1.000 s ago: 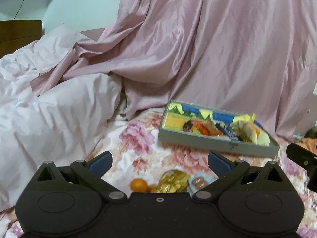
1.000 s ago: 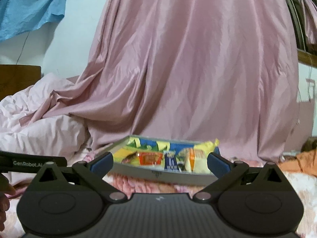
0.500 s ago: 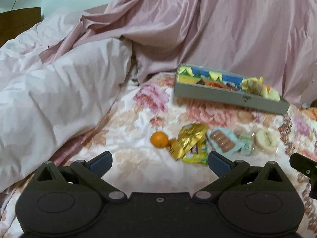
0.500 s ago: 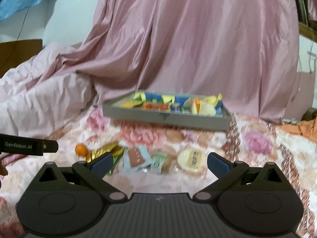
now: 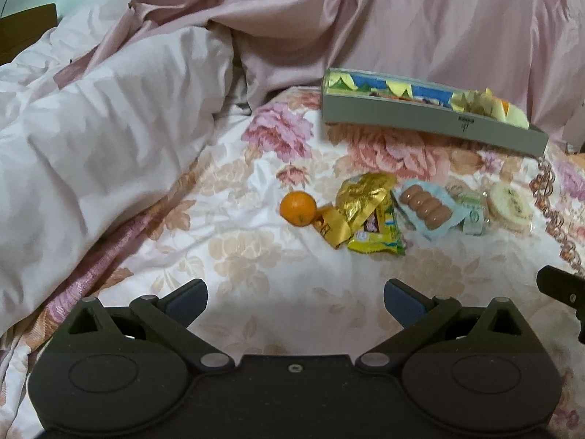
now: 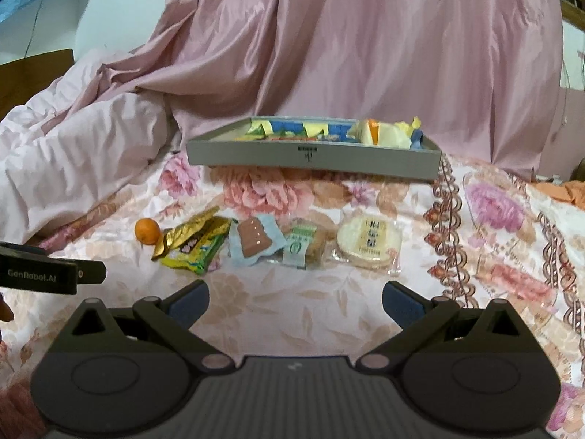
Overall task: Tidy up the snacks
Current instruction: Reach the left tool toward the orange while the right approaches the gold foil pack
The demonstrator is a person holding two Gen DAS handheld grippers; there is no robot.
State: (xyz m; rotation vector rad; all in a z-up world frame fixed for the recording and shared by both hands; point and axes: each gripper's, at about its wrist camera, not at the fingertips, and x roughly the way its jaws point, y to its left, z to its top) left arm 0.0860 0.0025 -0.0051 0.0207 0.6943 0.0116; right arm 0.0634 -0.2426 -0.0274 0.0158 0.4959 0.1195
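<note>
Left wrist view: the left hand-held gripper gapes wide and empty above the bed; an orange lies beside snack packets. The right hand-held gripper is equally wide, facing the tray.

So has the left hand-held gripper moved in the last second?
Yes. The left hand-held gripper has pulled back and tipped down: the grey box sits higher and farther in its view, and the orange is now well clear ahead.

Left gripper fingers spread wide, empty, right gripper likewise, side by side
</note>
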